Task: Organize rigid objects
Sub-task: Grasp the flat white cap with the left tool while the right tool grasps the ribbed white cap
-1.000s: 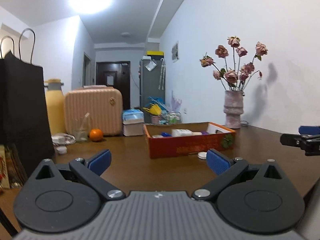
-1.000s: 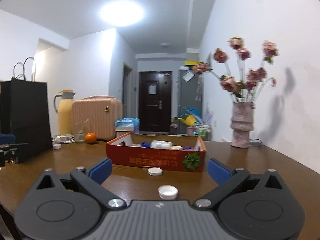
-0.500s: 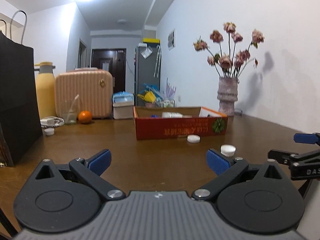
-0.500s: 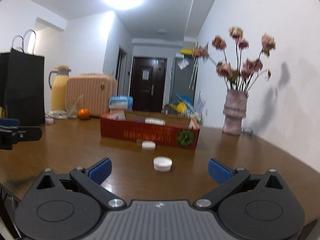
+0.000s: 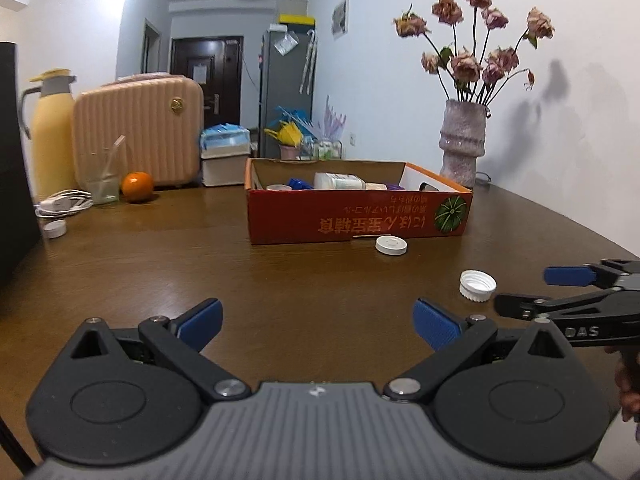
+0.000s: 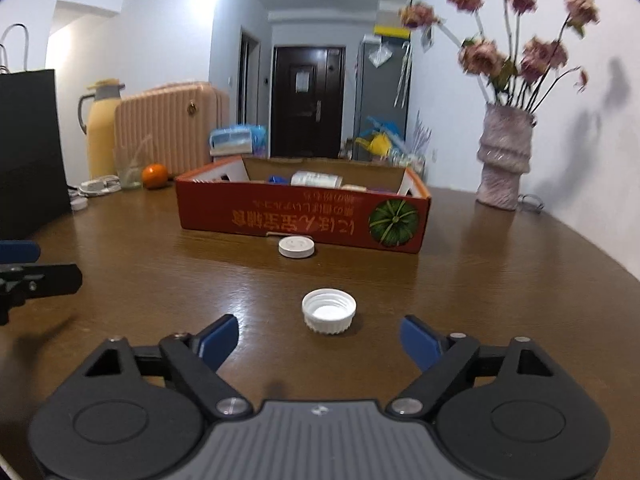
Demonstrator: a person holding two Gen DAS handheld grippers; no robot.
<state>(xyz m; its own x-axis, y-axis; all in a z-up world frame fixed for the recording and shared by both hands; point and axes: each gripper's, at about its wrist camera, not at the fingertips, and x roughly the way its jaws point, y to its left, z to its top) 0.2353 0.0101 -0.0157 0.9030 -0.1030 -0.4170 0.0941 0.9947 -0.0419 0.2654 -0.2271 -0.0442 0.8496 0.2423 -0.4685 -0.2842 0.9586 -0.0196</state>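
Two white caps lay on the table (image 6: 500,280): a ribbed cap (image 6: 329,311), open side up, just ahead of the right gripper (image 6: 320,336), whose jaws stood spread and empty; a flat lid (image 6: 296,247) sat beside the red box (image 6: 304,216). Light, rigid, probably slick: pinch across its ribbed wall. Left gripper (image 5: 316,320) likewise gaped empty.

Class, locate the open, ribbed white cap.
In the right wrist view, the ribbed cap lies on the table, ahead of the right gripper, nearer than the red box.

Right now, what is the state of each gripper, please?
Left gripper: open, holding nothing.
Right gripper: open, holding nothing; the ribbed white cap lies just ahead of it.
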